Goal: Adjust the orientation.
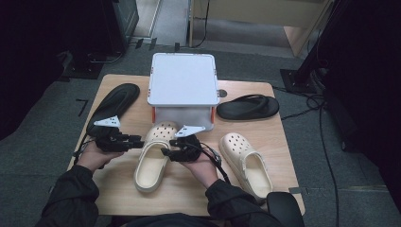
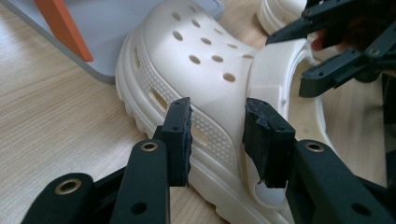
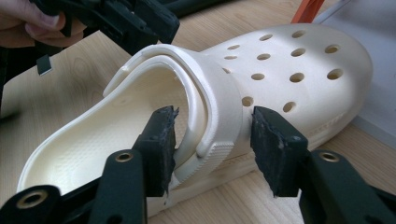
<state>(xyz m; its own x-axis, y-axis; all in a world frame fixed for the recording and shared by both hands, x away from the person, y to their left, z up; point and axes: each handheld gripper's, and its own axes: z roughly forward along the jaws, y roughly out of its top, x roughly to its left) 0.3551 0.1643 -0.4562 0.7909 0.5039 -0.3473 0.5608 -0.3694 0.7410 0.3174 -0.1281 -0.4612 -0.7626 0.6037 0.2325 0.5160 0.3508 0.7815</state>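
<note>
Both claws are working the same cream clog, one from each side. The left gripper has its jaws apart, straddling the clog's side wall near the strap hinge, not pinching yet as far as I can tell. The right gripper is parted too, with the folded strap sitting right between its pads. Just past the clog's toe is the grey lidded box. The second clog lies off to the right gripper's outer side.
</note>
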